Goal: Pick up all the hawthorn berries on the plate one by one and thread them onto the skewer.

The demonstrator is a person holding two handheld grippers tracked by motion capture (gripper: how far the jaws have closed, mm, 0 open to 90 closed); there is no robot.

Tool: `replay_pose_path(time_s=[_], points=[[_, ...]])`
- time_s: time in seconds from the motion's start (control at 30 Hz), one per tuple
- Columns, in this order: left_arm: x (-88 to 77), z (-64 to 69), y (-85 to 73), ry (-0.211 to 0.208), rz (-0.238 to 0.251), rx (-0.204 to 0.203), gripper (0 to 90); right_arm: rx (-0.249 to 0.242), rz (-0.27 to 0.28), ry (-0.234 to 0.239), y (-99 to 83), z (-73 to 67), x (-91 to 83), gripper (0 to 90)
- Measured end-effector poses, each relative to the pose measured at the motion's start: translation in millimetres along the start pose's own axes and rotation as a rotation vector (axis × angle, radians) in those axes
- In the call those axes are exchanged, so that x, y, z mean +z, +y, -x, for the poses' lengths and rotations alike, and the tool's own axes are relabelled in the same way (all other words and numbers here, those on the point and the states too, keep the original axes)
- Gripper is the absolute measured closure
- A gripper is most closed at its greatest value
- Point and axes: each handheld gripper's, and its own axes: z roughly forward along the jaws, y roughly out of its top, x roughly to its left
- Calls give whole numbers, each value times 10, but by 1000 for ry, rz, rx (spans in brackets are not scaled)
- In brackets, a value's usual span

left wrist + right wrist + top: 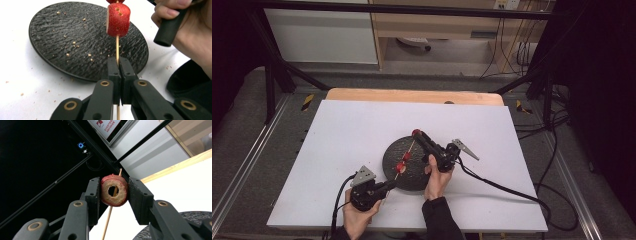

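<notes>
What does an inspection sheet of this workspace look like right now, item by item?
Surface: white table top, scattered crumbs.
Job's things: wooden skewer with red fruit pieces threaded on, over the black round plate; red ring slice with a hole, at the skewer's tip.
Clutter: crumbs on the plate, nothing else seen.
Grippers: left gripper shut on the skewer; right gripper shut on the ring slice.
Cables: black cable trails from the right gripper across the table.
Surroundings: black frame bars, wooden shelving behind.

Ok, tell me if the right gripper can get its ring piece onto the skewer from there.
Probably yes: the right gripper holds the ring piece with its hole at the skewer tip, nothing between; the left gripper clamps the stick's other end.
</notes>
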Motion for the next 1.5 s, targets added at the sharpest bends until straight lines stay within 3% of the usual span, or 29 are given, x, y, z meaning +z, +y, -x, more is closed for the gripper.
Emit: replay_pose_path(time_s=[0.47,0.9,1.23,1.5], points=[[89,-23,146,-3,4,11,883,-6,-39,3,-50,-7,-23,632],[113,-66,104,5,-7,21,883,-13,-85,-4,-162,-1,-44,632],[89,-84,92,-7,-2,35,883,-38,-120,-8,-121,-31,-60,624],[47,-114,88,5,-6,55,884,-106,-189,-34,34,-77,-88,468]])
